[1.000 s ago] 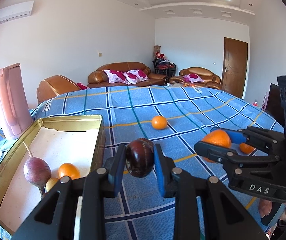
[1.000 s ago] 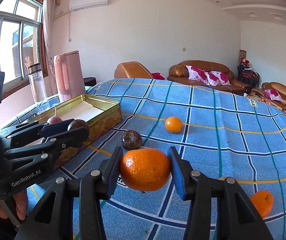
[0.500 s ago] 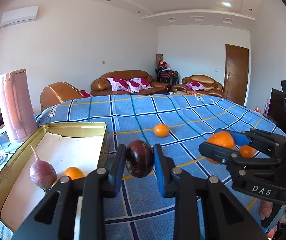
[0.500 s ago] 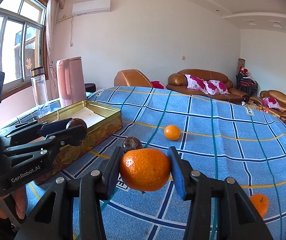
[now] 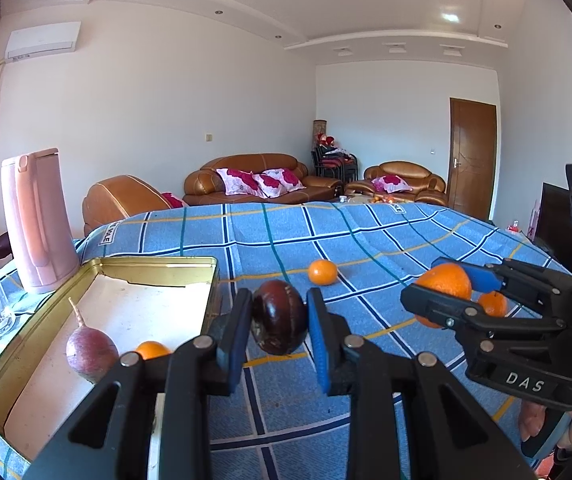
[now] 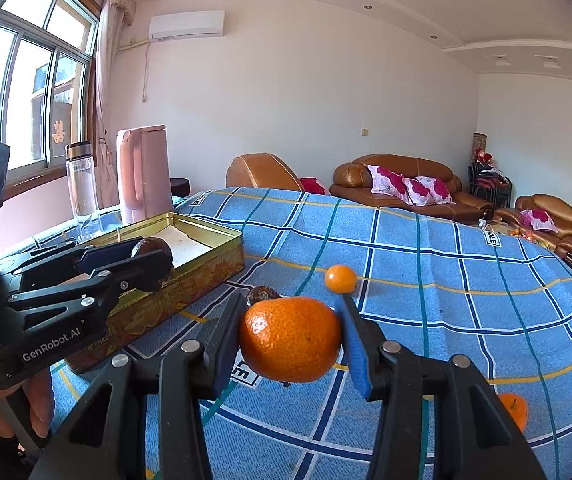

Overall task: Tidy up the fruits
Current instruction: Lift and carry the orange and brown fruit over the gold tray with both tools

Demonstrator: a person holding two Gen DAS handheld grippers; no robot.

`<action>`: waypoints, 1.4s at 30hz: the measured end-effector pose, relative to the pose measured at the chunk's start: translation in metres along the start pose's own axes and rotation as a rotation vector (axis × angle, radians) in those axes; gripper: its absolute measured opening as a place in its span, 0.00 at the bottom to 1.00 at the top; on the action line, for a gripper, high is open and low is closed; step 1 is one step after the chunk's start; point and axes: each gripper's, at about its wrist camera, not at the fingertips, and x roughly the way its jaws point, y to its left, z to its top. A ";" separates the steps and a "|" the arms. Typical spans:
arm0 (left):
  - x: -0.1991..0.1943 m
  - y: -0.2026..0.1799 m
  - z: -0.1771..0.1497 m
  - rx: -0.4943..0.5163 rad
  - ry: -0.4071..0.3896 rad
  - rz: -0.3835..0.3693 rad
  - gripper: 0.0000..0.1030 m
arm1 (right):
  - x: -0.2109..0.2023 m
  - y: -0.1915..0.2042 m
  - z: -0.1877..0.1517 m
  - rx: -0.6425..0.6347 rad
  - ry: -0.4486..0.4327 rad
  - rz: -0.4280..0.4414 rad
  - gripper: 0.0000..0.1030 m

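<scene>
Holding a fruit in each gripper, I have both loads clear of the blue checked cloth [image 6: 445,264] and the gold tin [image 5: 158,264] lying off to my left. My left gripper [image 5: 278,322] is clamped on a dark, glossy maroon fruit [image 5: 278,322], pinched squarely between the blue pads, and in its own view the tin's near corner sits just left of the jaws, with a beet-like root [image 5: 90,354] and a small orange [image 5: 152,350] already inside. My right gripper [image 6: 290,338] grips a large tangerine [image 6: 290,338] across its wide middle. From that side the tin [image 6: 190,276] is well over to the left, beyond the left gripper [image 6: 142,260], so the left hand is plainly the nearer one and I judge its fruit should go in first. The tin's long axis runs away from me toward the pink kettle [image 5: 36,220], so a short swing leftward over the near rim should be enough. The right hand would have to cross behind or wait, or the two grippers could clash. Loose on the cloth I see another dark fruit [image 6: 261,294] and two oranges, one ahead [image 6: 340,279] and one at lower right [image 6: 515,410].
</scene>
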 end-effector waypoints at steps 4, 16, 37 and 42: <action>-0.004 -0.001 0.000 -0.001 -0.019 0.004 0.28 | -0.003 0.000 0.000 -0.003 -0.016 -0.005 0.47; -0.015 -0.003 0.000 0.007 -0.068 0.017 0.28 | -0.016 0.000 -0.001 -0.001 -0.079 -0.021 0.47; -0.022 0.028 0.000 -0.040 -0.050 0.073 0.28 | -0.008 0.026 0.003 -0.080 -0.058 0.010 0.47; -0.024 0.038 -0.002 -0.042 -0.042 0.097 0.28 | -0.001 0.039 0.006 -0.101 -0.053 0.041 0.47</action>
